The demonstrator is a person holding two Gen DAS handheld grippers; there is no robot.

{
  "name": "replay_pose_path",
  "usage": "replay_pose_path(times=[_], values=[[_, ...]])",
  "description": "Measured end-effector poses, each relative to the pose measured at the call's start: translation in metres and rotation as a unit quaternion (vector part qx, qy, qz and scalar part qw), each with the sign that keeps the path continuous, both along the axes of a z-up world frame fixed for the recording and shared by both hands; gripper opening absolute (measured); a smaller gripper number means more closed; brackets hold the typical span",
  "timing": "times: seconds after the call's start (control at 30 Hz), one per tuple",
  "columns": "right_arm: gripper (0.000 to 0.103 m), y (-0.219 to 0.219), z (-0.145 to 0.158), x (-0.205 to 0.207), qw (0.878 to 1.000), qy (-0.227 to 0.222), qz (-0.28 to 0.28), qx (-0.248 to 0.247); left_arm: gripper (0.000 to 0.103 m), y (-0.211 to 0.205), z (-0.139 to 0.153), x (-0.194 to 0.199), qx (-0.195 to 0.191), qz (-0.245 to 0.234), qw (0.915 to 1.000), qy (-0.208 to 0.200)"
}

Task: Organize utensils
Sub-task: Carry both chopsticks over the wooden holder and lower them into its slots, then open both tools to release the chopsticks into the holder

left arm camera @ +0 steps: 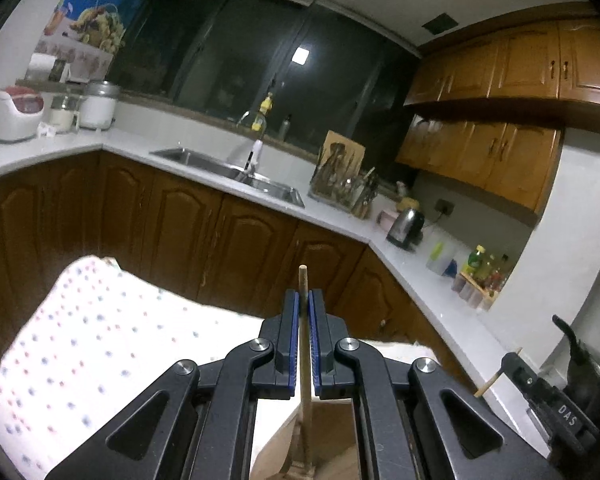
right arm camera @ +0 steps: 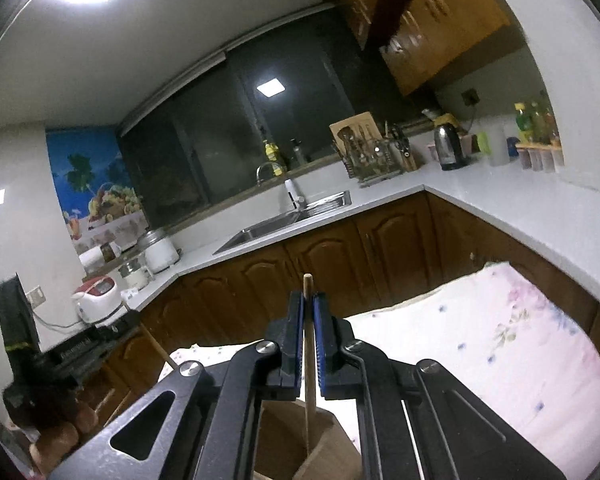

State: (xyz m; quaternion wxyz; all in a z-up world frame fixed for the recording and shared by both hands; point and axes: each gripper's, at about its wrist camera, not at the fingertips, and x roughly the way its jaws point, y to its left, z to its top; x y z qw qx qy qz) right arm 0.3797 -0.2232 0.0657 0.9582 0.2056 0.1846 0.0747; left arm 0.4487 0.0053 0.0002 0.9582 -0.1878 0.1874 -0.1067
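My left gripper [left arm camera: 303, 300] is shut on a thin wooden chopstick [left arm camera: 303, 280], which stands upright between the blue pads; its lower end reaches into a brown cardboard box [left arm camera: 332, 432] below. My right gripper [right arm camera: 308, 304] is shut on another wooden chopstick [right arm camera: 308, 284], also upright, its lower end in a brown cardboard box [right arm camera: 320, 440]. The right gripper shows at the right edge of the left wrist view [left arm camera: 540, 392], with a chopstick end [left arm camera: 496, 376] sticking out of it.
A table with a dotted white cloth [left arm camera: 100, 340] lies under both grippers; the cloth is floral in the right wrist view [right arm camera: 500, 340]. Behind are brown cabinets [left arm camera: 220, 240], a white counter with a sink [left arm camera: 236, 172], a utensil rack [left arm camera: 340, 184] and a kettle [left arm camera: 406, 226].
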Motion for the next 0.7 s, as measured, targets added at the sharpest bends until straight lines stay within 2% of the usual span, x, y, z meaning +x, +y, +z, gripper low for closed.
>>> replay_pose_path(times=[0.17, 0.23, 0.53, 0.57, 0.6, 0.63, 0.7], values=[[0.005, -0.001, -0.011, 0.006, 1.000, 0.020, 0.006, 0.007, 0.003, -0.004, 0.002, 0.015, 0.005, -0.011, 0.9999, 0.009], [0.005, -0.003, -0.011, 0.006, 1.000, 0.022, 0.007, 0.007, 0.004, -0.001, 0.013, 0.017, 0.012, -0.016, 0.9998, 0.009], [0.010, -0.006, -0.013, 0.013, 0.999, 0.049, 0.019, 0.011, 0.006, 0.014, 0.021, -0.001, 0.026, -0.021, 0.9993, 0.019], [0.011, -0.006, -0.013, 0.012, 0.998, 0.051, 0.021, 0.014, 0.008, 0.015, 0.022, -0.001, 0.027, -0.022, 0.9991, 0.023], [0.012, -0.006, -0.013, 0.012, 0.998, 0.051, 0.022, 0.015, 0.021, 0.015, 0.024, -0.001, 0.028, -0.022, 0.9990, 0.027], [0.019, -0.007, -0.013, 0.011, 0.998, 0.054, 0.020, 0.017, 0.037, 0.015, 0.026, -0.001, 0.030, -0.017, 0.9990, 0.029], [0.044, -0.009, -0.012, 0.009, 0.998, 0.055, 0.019, 0.023, 0.047, 0.017, 0.030, -0.007, 0.031, -0.012, 0.9992, 0.023]])
